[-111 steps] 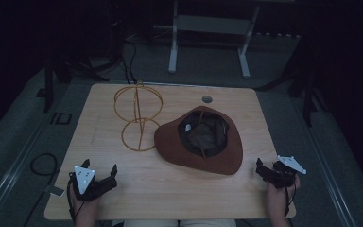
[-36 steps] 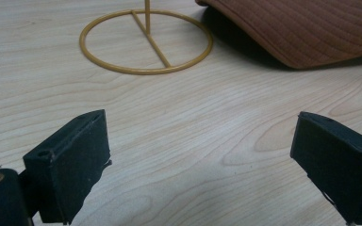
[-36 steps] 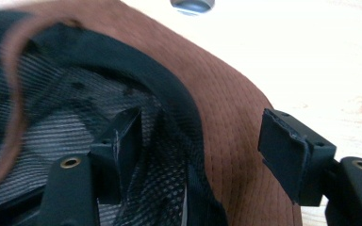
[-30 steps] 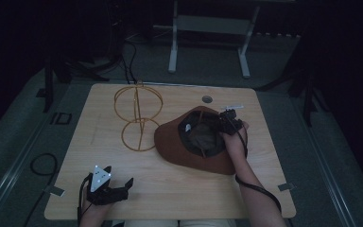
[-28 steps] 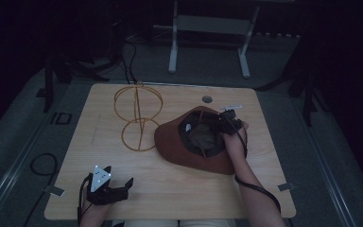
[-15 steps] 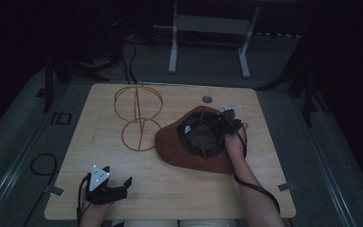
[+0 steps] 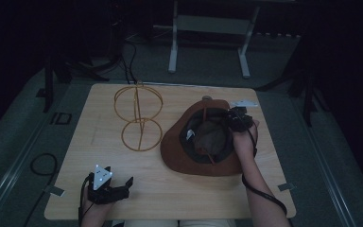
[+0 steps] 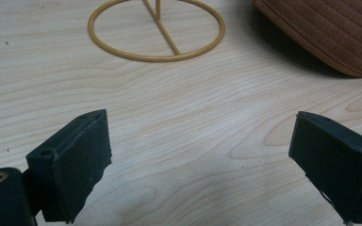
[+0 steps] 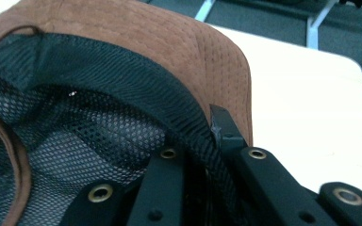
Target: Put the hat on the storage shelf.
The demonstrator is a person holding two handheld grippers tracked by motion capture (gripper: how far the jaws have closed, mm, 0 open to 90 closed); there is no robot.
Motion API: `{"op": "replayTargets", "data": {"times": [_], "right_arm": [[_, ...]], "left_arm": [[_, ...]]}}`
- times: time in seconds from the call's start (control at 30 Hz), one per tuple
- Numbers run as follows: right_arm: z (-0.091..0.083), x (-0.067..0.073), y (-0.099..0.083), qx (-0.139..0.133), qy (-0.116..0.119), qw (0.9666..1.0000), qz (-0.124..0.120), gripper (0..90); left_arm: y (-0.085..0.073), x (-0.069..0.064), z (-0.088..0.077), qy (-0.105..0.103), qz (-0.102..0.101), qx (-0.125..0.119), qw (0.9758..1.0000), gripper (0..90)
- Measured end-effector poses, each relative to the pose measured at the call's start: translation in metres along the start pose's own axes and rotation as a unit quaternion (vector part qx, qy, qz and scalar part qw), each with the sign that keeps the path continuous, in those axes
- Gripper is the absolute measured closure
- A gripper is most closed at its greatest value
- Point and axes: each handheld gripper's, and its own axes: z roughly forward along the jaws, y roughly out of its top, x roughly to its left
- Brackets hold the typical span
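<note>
Basically no readable writing or brand anywhere; small pale tag inside hat, too small to read.

Light wooden table (image 7: 170, 198), biggest thing, grain clear in left gripper view. Brown wide-brim hat (image 7: 189, 156) upside down on right half of table, opening up, dark mesh lining and brown cord visible inside; far-right rim tipped up off the top, near brim down on the wood. Gold wire stand (image 7: 138, 118) on left-centre of table, just beside hat's left brim, apart from it; round base ring flat on wood, upper ring upright on a thin post.

Right gripper (image 7: 238, 119) at hat's far-right rim, hand coming in over the near-right brim. Jaws just closed, clamped on the rim: in right gripper view one jaw inside against black mesh lining, other outside against brown suede, rim pinched between. Hat edge directly at the fingertips, rest of hat spreading left and toward the person.

Left gripper (image 7: 123, 189) low at near-left corner of table, well apart from hat. Jaws spread wide, nothing between, bare wood under them; stand base and hat brim ahead in left gripper view.
</note>
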Motion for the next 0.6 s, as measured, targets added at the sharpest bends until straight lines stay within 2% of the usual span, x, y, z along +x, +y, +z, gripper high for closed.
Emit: {"op": "replayTargets", "data": {"times": [0.07, 0.13, 0.27, 0.4, 0.5, 0.6], "right_arm": [[-0.008, 0.000, -0.001, -0.007, 0.002, 1.0000, 0.003, 84.8], [-0.016, -0.001, -0.003, -0.017, 0.004, 0.9998, 0.007, 84.8], [-0.031, 0.000, -0.007, -0.029, -0.001, 0.9996, 0.000, 84.7], [-0.043, -0.001, -0.010, -0.033, 0.008, 0.9994, 0.001, 84.8], [-0.050, 0.000, -0.012, -0.039, 0.011, 0.9992, -0.001, 84.8], [-0.058, 0.000, -0.015, -0.048, 0.011, 0.9988, -0.005, 84.7]], "left_arm": [[0.004, -0.002, -0.002, -0.010, -0.003, -0.004, 0.9999, 7.5], [0.010, -0.007, -0.003, -0.015, 0.007, -0.007, 0.9998, 7.9], [0.023, -0.017, -0.006, -0.028, 0.027, -0.009, 0.9992, 7.9], [0.037, -0.027, -0.004, -0.053, 0.035, -0.009, 0.9980, 10.9], [0.048, -0.035, 0.000, -0.062, 0.044, -0.001, 0.9971, 11.0], [0.059, -0.041, 0.003, -0.075, 0.042, 0.012, 0.9962, 11.1]]}}
